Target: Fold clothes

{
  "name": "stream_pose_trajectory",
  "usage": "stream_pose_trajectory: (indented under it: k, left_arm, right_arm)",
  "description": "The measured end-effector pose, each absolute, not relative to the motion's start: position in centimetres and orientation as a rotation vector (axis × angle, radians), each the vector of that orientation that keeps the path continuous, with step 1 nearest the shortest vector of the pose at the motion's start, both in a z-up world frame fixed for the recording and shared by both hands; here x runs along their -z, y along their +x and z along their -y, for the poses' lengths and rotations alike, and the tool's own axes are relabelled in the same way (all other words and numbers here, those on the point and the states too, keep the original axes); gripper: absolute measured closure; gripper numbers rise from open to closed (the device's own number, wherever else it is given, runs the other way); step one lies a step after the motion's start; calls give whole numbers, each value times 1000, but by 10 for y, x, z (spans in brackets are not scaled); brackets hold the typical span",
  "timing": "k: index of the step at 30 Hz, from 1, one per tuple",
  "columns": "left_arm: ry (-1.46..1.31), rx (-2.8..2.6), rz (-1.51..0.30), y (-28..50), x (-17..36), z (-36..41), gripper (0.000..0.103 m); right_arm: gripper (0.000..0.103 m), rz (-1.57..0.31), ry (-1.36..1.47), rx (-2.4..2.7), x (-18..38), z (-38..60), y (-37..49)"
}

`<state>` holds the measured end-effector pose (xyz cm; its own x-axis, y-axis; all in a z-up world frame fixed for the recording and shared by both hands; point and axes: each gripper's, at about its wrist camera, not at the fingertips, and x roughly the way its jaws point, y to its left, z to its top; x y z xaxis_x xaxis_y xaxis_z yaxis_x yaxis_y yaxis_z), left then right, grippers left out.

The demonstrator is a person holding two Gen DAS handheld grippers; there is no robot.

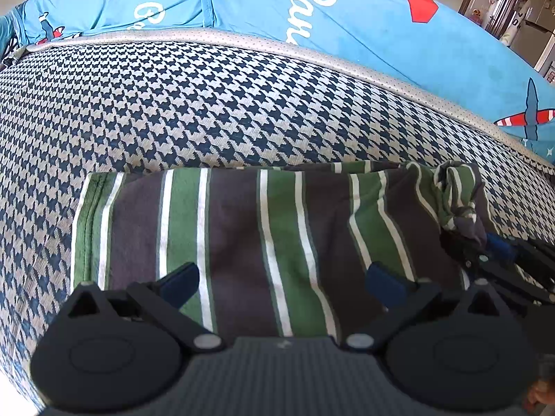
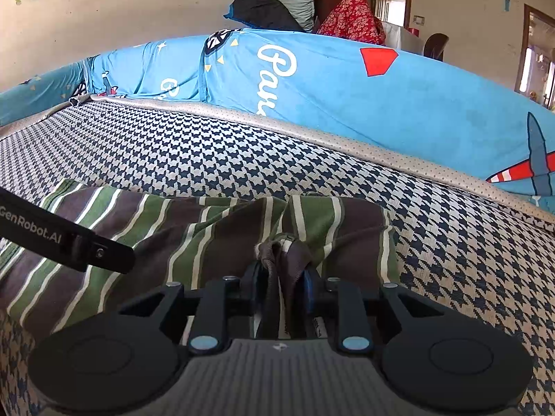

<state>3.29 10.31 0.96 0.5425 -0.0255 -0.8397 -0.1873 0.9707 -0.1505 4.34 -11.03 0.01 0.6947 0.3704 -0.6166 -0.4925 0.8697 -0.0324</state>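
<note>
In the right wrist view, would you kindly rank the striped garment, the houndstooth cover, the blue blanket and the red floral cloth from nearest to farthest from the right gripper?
1. Striped garment: a bunched fold sits between the right gripper's jaws.
2. Houndstooth cover: under and beyond the garment.
3. Blue blanket: behind the cover's grey edge.
4. Red floral cloth: top centre, past the blanket.
</note>
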Motion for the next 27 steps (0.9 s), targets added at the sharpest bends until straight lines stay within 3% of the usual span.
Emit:
stream_pose_trajectory:
  k: [2, 9, 16, 27]
  left_arm:
    - [-235, -101, -991, 33, -10, -103, 0]
    - [-235, -100, -997, 35, -9, -102, 0]
    - [-213, -78, -1005, 35, -6, -92, 0]
    - [-224, -69, -1031, 29, -3, -92, 0]
  right_arm:
    - [63, -659, -174, -527, -9, 115, 42]
    - [63, -557, -121, -480, -40, 144, 41]
    - [69, -575, -76, -357, -31, 154, 66]
    - [69, -659, -74, -372, 3, 126, 91]
